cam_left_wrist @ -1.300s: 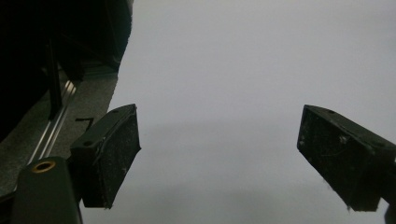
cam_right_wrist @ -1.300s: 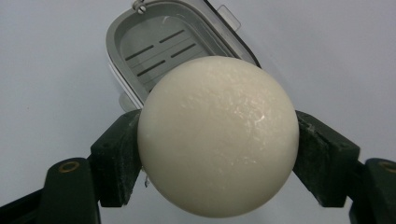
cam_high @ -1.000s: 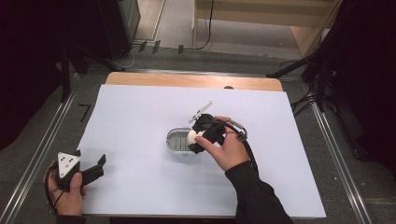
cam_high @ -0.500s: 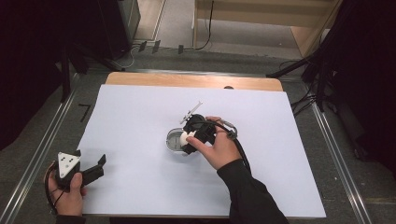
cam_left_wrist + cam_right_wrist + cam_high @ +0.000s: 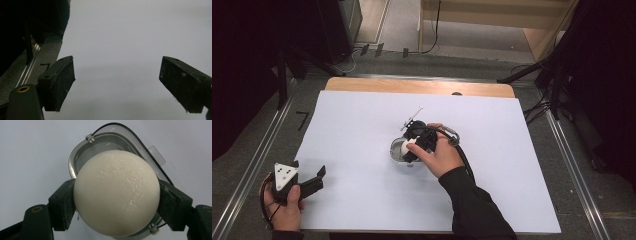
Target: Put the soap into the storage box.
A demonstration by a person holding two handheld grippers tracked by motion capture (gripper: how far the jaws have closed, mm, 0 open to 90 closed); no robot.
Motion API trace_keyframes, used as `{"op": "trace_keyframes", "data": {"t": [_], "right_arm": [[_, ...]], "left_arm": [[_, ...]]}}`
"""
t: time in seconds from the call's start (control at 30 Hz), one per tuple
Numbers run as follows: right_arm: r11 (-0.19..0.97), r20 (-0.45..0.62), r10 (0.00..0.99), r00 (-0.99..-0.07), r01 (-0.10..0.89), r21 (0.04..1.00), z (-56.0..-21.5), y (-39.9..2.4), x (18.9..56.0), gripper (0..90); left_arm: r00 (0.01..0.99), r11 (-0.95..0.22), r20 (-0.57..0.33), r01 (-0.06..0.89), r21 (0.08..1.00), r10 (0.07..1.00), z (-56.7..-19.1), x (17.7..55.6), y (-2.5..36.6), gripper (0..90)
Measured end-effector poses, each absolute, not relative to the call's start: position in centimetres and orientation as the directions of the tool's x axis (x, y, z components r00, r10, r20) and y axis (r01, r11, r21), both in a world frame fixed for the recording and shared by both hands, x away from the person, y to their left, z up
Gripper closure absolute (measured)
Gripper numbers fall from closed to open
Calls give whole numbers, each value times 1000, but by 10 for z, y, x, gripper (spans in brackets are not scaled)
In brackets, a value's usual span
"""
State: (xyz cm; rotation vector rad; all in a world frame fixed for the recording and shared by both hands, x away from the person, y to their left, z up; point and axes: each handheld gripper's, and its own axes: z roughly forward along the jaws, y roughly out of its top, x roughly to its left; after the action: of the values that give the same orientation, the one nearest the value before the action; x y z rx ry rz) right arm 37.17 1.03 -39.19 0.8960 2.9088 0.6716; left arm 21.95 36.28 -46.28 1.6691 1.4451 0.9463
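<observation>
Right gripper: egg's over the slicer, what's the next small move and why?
Probably lower a little further, then open. The right gripper clamps the white egg between both pads, directly above the slicer's grey cradle, whose wire frame is swung open behind. Whether the egg already touches the cradle cannot be told, so release only once it seats. The left gripper waits open at the table's near left.

The ball [image 5: 117,192] sits over the container [image 5: 82,160] mid-table [image 5: 512,200], the left gripper [image 5: 312,182] well apart at the near left edge.
</observation>
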Motion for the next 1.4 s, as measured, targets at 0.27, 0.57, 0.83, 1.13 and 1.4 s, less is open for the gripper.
{"op": "trace_keyframes", "data": {"t": [0.27, 0.57, 0.83, 1.13, 1.4], "right_arm": [[742, 107, 541, -834, 534, 407, -397, 13, 375, 252], [723, 124, 580, -805, 578, 379, -406, 13, 378, 252], [687, 147, 607, -781, 609, 396, -410, 11, 380, 250], [664, 145, 618, -773, 612, 430, -401, 6, 376, 201], [648, 132, 627, -768, 608, 459, -390, -6, 373, 146]], "left_arm": [[101, -109, 69, 464, 879, 992, -463, 220, 363, 137], [99, -105, 66, 464, 880, 993, -463, 220, 363, 137], [99, -105, 66, 464, 879, 993, -463, 220, 363, 137], [99, -100, 61, 462, 881, 993, -463, 220, 363, 138], [99, -102, 63, 463, 881, 993, -463, 220, 363, 137]]}}
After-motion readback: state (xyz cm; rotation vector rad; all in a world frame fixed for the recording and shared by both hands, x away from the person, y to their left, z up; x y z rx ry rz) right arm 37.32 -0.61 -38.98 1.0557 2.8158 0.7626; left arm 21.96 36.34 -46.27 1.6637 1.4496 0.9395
